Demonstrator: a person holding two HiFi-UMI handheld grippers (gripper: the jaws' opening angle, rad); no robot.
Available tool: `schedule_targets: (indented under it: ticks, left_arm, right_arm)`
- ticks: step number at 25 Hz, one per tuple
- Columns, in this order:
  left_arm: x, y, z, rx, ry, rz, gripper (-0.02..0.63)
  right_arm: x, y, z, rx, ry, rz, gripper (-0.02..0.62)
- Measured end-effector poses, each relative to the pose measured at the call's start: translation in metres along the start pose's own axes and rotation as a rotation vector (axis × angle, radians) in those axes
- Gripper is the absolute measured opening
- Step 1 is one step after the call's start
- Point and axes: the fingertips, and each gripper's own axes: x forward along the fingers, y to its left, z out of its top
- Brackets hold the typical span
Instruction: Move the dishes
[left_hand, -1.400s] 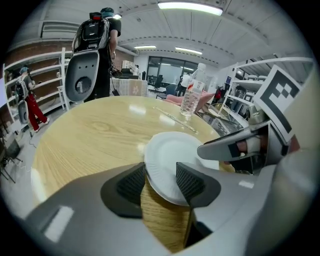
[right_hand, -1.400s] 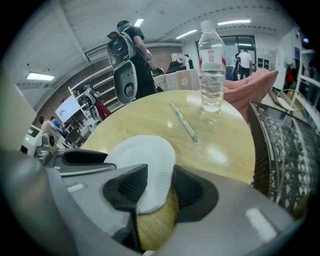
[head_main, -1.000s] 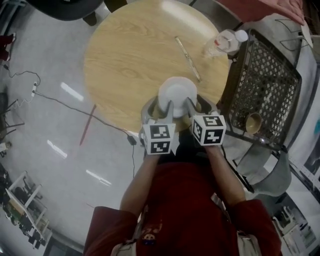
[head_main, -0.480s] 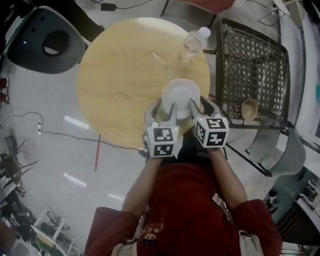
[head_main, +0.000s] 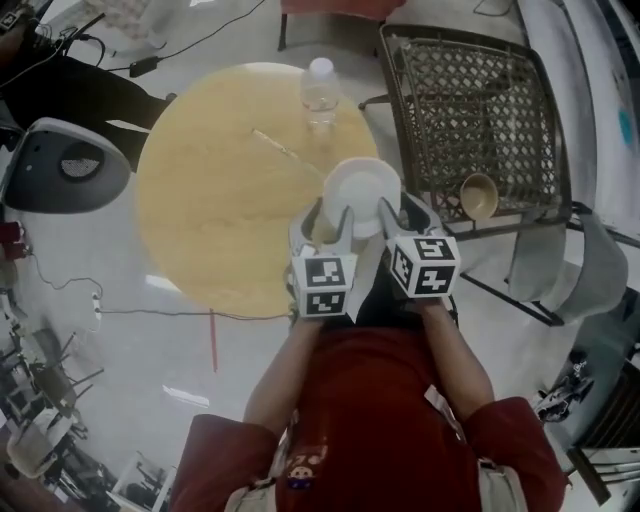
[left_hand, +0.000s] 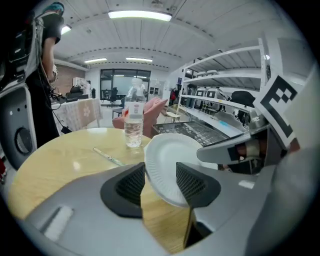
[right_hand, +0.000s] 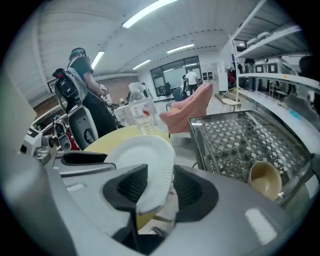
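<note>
A white paper plate (head_main: 360, 190) hangs in the air over the right edge of the round wooden table (head_main: 210, 190). Both grippers hold it by its near rim. My left gripper (head_main: 337, 222) is shut on the plate (left_hand: 165, 167) at its left side. At the right side my right gripper (head_main: 388, 216) is shut on the plate (right_hand: 142, 165) too. A tan bowl (head_main: 479, 196) lies on the black metal mesh rack (head_main: 470, 100) to the right; this bowl (right_hand: 265, 180) also shows low right in the right gripper view.
A clear water bottle (head_main: 319, 88) stands at the table's far edge, with a thin stick (head_main: 277, 146) lying near it. A grey chair (head_main: 60, 170) is left of the table. A person in black (right_hand: 82, 100) stands beyond it. Cables run across the floor.
The plate stays gripped by both grippers while the view has swung: table, bottle and rack have shifted left and rotated, and the tan bowl now lies closer to the plate.
</note>
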Motion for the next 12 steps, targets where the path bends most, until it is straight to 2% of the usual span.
schedule_targets:
  ticks: [12]
  left_arm:
    - [0.041, -0.106, 0.047, 0.069, -0.002, -0.083, 0.207]
  right_arm:
    - [-0.044, -0.110, 0.019, 0.072, -0.031, -0.065, 0.163]
